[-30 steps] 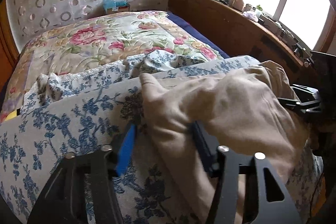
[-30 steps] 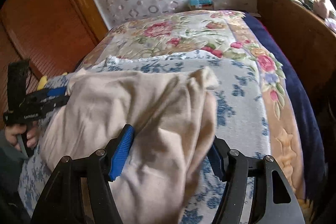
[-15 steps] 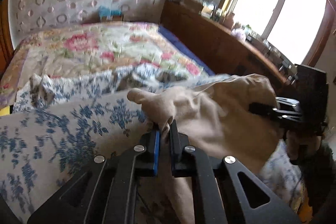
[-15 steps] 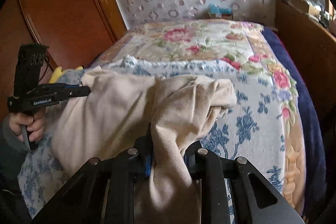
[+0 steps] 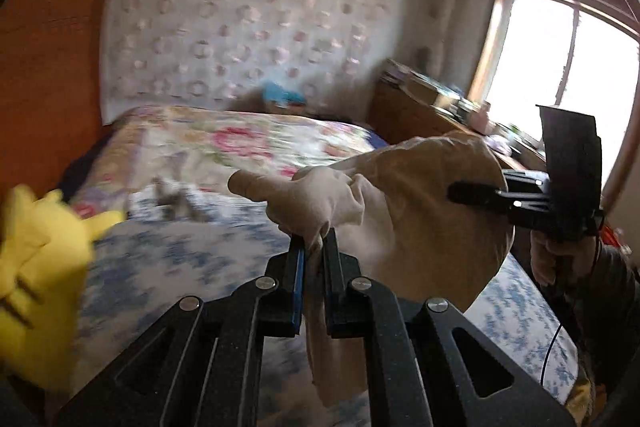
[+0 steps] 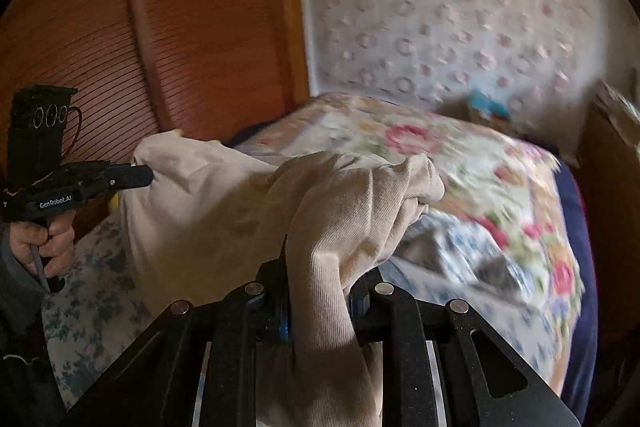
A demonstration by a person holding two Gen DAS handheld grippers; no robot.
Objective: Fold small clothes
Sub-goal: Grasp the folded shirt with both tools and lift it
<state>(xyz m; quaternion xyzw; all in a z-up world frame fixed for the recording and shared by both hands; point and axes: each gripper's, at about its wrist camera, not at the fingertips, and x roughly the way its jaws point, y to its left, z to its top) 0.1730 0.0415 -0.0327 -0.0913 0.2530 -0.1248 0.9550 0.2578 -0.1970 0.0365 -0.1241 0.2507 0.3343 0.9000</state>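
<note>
Bed (image 5: 192, 259) below; beige garment (image 5: 432, 227) now lifted, both grippers' jaws clamped on it.

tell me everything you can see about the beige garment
The beige garment looks like soft, finely ribbed cloth, plain and crumpled. It hangs bunched between both grippers, lifted above the blue floral sheet. The left gripper pinches one edge; the right gripper is shut on a thicker fold, with cloth draping down over its fingers. What kind of garment it is cannot be told.
</note>
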